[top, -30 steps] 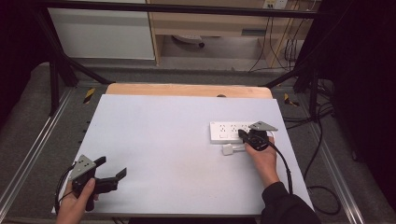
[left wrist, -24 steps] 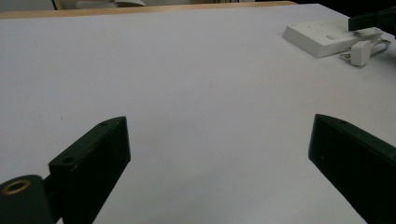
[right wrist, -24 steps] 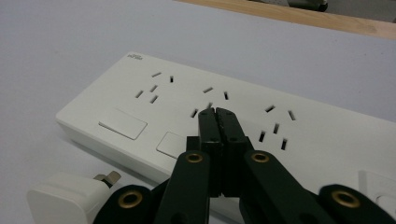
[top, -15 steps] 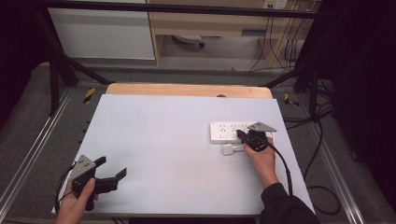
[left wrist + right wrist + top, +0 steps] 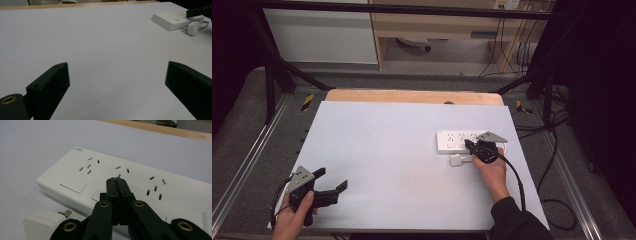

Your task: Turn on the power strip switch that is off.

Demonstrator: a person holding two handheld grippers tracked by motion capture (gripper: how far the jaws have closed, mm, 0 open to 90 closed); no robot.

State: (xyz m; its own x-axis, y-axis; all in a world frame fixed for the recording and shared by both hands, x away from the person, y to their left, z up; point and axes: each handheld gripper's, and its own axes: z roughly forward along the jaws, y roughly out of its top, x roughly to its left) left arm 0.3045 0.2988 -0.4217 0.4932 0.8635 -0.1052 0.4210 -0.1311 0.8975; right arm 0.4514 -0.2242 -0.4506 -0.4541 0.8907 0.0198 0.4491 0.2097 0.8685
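Note:
A white power strip (image 5: 460,140) (image 5: 140,187) (image 5: 170,20) lies flat at the table's right side, its sockets facing up. A small white plug (image 5: 457,160) (image 5: 42,223) (image 5: 193,27) lies on the table just in front of it, prongs showing. My right gripper (image 5: 469,145) (image 5: 117,180) hovers over the strip's near edge, jaws pressed together with nothing between them. At the table's near left corner my left gripper (image 5: 332,181) (image 5: 117,75) is held low over the bare surface, its jaws wide apart and empty.
The grey-white table top (image 5: 382,150) has a wooden strip (image 5: 412,96) along its far edge. Metal rails (image 5: 247,165) run down both sides. Cables (image 5: 552,200) hang off the right side, and cabinets stand beyond the table.

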